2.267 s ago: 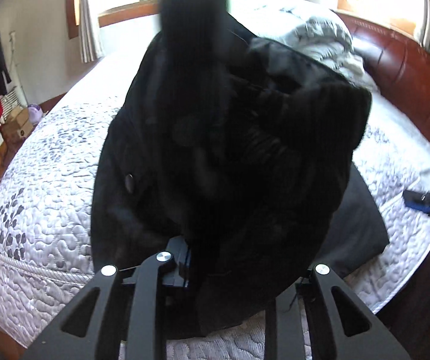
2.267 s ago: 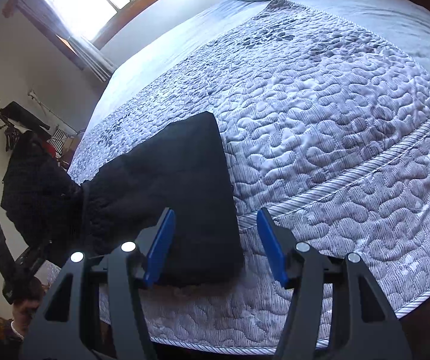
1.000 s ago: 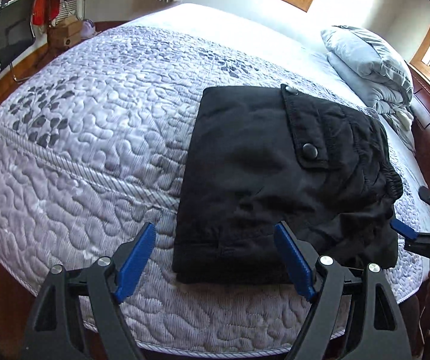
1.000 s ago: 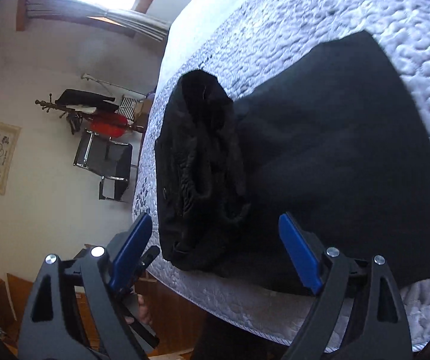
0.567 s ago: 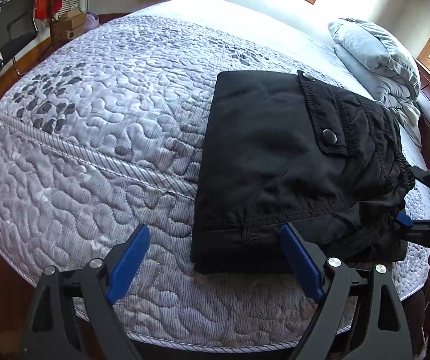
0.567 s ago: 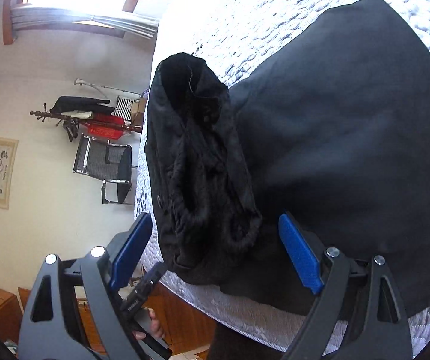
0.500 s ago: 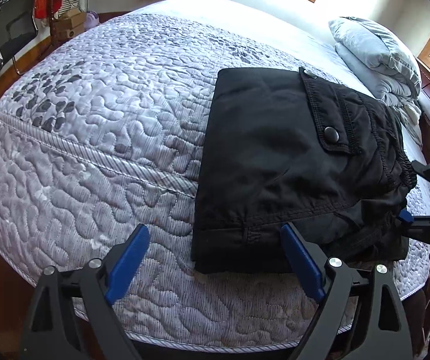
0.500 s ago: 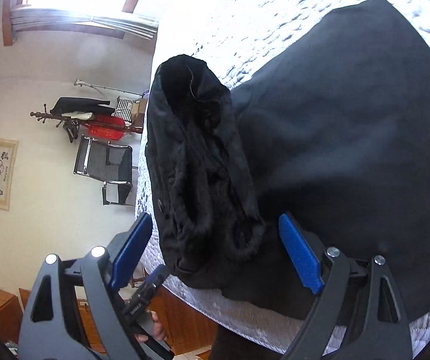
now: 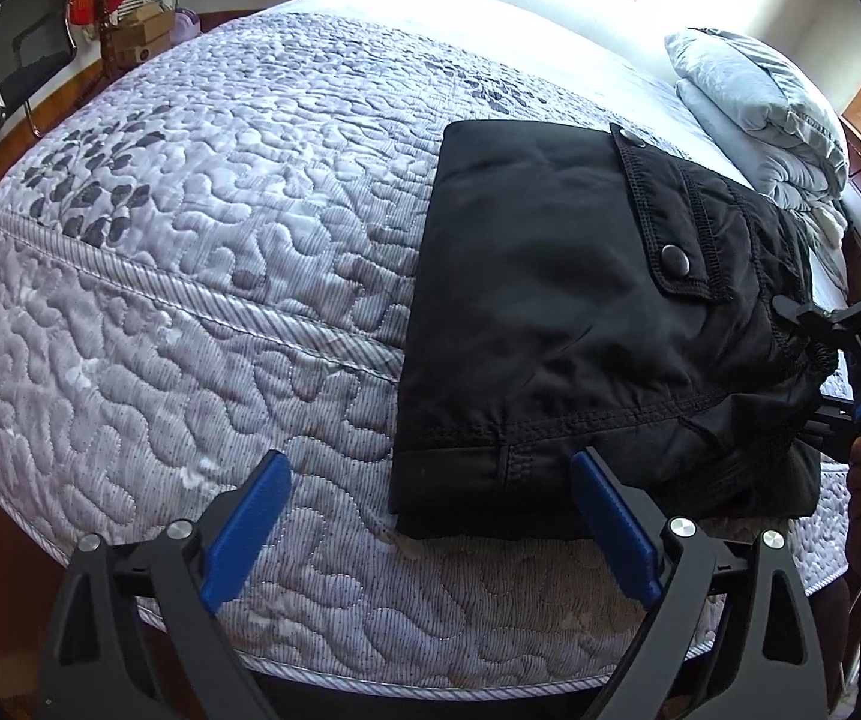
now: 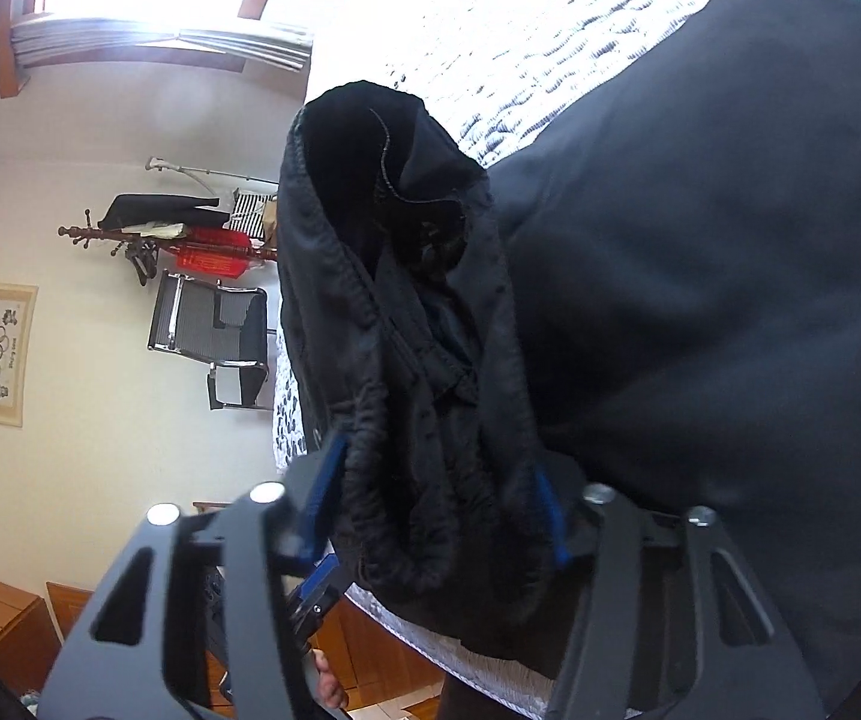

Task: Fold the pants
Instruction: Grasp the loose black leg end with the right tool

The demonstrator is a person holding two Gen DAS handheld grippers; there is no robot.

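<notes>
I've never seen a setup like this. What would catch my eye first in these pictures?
Probably the black folded pants lying near the edge of a grey quilted bed. Next, the right gripper, whose jaws have just been closing on the bunched waistband end of the pants, while the left gripper hangs open over the quilt by their near edge.

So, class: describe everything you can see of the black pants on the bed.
The black pants lie folded into a thick rectangle on the quilted bedspread near its front edge. The smooth woven fabric shows stitched seams, a pocket flap with two snaps, and a gathered elastic waistband. The right tool, jaws just closing, pinches that waistband; the left tool hovers open.
</notes>
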